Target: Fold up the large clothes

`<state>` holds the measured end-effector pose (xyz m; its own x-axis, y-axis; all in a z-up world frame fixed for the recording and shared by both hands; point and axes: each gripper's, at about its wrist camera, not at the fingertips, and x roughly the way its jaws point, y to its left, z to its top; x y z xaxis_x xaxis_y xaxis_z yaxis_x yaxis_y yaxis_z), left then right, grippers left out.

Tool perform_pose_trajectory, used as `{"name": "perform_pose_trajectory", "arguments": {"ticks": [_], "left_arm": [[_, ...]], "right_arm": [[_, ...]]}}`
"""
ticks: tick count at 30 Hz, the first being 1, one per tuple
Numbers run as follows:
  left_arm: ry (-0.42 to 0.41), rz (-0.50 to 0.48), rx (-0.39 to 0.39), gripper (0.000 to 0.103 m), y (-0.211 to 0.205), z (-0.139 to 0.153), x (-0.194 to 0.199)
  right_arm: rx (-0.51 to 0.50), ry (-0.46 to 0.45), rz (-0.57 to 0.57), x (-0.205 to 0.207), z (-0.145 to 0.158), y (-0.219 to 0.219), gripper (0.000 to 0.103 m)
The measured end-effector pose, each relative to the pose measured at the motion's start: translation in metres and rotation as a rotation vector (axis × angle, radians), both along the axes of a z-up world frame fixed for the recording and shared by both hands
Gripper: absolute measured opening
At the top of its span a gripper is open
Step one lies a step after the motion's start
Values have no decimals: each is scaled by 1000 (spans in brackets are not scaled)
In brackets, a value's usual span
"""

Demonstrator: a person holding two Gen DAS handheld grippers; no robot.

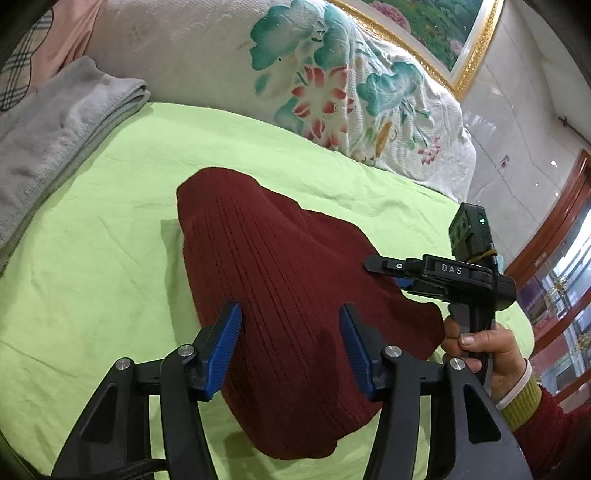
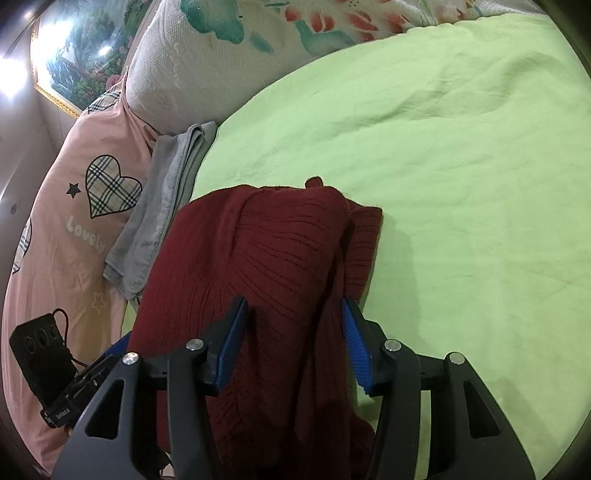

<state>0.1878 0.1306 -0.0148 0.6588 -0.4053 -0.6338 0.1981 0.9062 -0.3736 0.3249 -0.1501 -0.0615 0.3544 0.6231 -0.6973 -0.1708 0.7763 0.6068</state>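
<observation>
A dark red ribbed sweater lies folded on the light green bed sheet. My left gripper hangs just over its near part, blue pads apart, fabric below them and not pinched. In the right wrist view the sweater runs away from me with a folded sleeve along its right edge. My right gripper stands open above it, the right pad by that edge. From the left wrist view the right gripper reaches in sideways over the sweater's right edge, held by a hand.
A folded grey towel lies left of the sweater. A flowered white pillow sits behind it and a pink heart-print pillow to the left. A gold-framed picture hangs on the wall. Bare green sheet spreads to the right.
</observation>
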Motion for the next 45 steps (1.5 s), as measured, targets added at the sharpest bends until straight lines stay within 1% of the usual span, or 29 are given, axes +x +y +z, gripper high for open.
{"name": "perform_pose_trajectory", "arguments": {"ticks": [1,2,3,4,6,9,11,13,14,16,17,18,19,21,23,25,26,27,28,31,32,34,35,36,37,38,40,43,45], "left_arm": [[4,-3,-10,55,-3,-1,5],[9,-8,-16,55,-4,-3,7],[12,-14,-15,55,-5,-4,10],[15,-22,-9,55,-8,-3,12],[18,-46,22,55,-16,-1,14],[23,-77,85,55,-28,0,13],[43,-108,143,55,-44,-7,14],[33,-126,205,59,-61,-14,13],[22,-128,237,62,-70,-17,13],[22,-120,279,64,-78,-21,13],[26,-116,268,64,-75,-20,14],[33,-116,241,64,-70,-19,15],[41,-117,208,64,-64,-18,16],[48,-118,172,63,-54,-17,15],[42,-121,173,63,-53,-17,13],[34,-118,178,63,-54,-17,12],[31,-115,180,63,-55,-17,11],[30,-113,179,63,-55,-16,11],[29,-108,179,59,-55,-14,10],[7,-116,176,47,-56,-1,6],[-5,-129,173,42,-57,3,4],[0,-150,186,39,-63,2,5],[22,-154,204,39,-68,-6,7],[38,-159,221,39,-73,-14,9],[24,-164,247,39,-78,-23,8],[2,-166,257,39,-80,-26,4],[2,-157,238,40,-76,-25,1],[10,-157,206,42,-64,-17,-2],[10,-157,180,42,-57,-8,-5]], "right_arm": [[-1,5,3,0,-1,1,48],[-10,6,9,1,-1,4,40],[-22,6,18,1,-1,8,26],[-20,-1,18,2,2,8,20],[9,-52,0,-1,20,1,16],[23,-102,-35,-4,36,-18,5],[-11,-85,-46,-3,30,-26,5],[-42,-22,-59,1,9,-30,5],[-33,10,-65,1,-2,-31,5],[13,28,-90,-1,-9,-35,12],[44,32,-104,-3,-9,-39,13],[79,27,-120,-5,-7,-43,23],[87,17,-128,-8,-4,-45,38],[98,-14,-129,-12,2,-45,48],[109,-8,-113,-13,2,-39,48],[89,15,-85,-11,-5,-26,47],[70,28,-73,-11,-9,-19,44],[53,45,-44,-9,-13,-9,20],[40,39,-37,-10,-11,-8,17],[38,-64,-46,-16,21,-13,8],[30,-88,-54,-17,28,-16,8],[-32,-109,-63,-16,34,-20,7],[-65,-90,-60,-14,28,-20,7],[-97,-41,-61,-9,12,-21,7],[-111,-12,-60,-8,1,-21,8],[-110,22,-57,-8,-12,-21,8],[-72,30,-74,-12,-18,-25,17],[-73,6,-97,-17,-6,-30,25],[-111,-42,-127,-19,13,-32,25]]}}
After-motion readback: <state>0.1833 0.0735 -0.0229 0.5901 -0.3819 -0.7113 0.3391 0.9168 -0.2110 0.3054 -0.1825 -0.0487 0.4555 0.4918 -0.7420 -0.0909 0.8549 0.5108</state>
